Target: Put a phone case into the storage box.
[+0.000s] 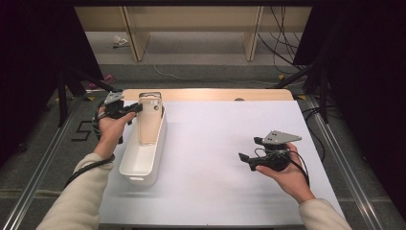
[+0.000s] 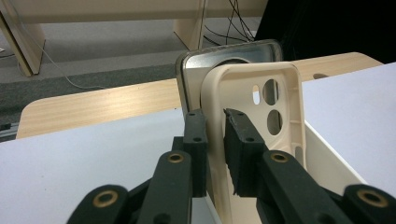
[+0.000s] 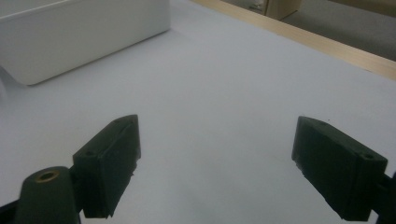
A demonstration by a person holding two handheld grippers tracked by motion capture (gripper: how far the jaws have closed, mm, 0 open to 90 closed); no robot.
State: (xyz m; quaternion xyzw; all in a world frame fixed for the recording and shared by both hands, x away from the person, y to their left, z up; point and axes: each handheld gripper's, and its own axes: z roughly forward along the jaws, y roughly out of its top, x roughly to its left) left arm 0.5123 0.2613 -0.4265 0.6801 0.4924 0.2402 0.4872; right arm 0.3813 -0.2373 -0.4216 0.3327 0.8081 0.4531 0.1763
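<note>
At the left of the white surface (image 1: 215,158), the left tongs (image 1: 139,108) are clamping a beige phone case (image 2: 261,116), standing upright with a phone (image 2: 224,53) behind it in the white bin (image 1: 139,165); well apart, the right tongs (image 1: 245,158) are hovering with jaws spread.

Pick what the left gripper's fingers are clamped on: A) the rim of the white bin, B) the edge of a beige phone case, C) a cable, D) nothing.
B: in the left gripper view the left gripper has its fingers shut on the edge of the beige phone case, standing in the white bin.
</note>
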